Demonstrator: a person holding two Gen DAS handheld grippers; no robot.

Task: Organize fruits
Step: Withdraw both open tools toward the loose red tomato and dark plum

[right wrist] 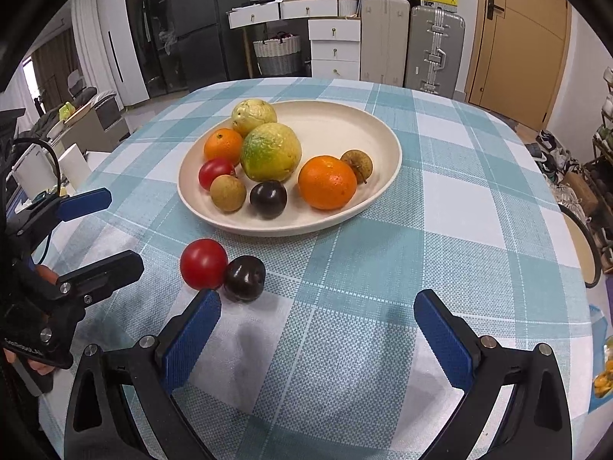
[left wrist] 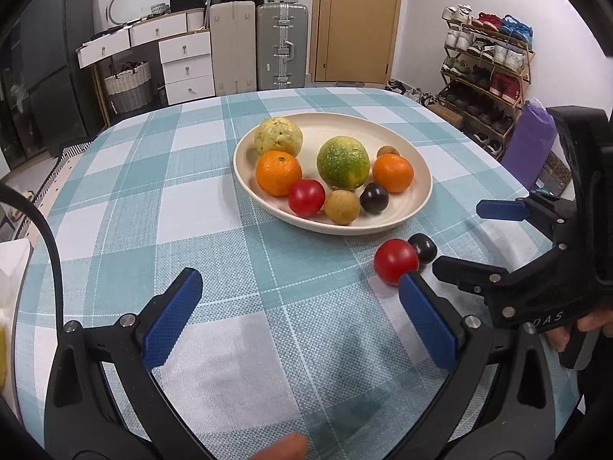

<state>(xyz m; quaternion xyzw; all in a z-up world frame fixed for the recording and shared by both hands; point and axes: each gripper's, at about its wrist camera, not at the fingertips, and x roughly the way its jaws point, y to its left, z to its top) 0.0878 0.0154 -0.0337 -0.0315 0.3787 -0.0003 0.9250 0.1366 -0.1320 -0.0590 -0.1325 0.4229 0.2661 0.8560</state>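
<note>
The checked bench [right wrist: 440,207] is carrying a cream plate [right wrist: 345,122] that is holding oranges, guavas and small fruits. Both the left gripper [left wrist: 299,306] and right gripper [right wrist: 318,326] are hovering with fingers spread wide, gripping nothing. A red tomato [right wrist: 204,263] is lying touching a dark plum [right wrist: 244,278] in front of the plate.

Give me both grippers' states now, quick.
Left gripper: open, holding nothing.
Right gripper: open, holding nothing.
</note>
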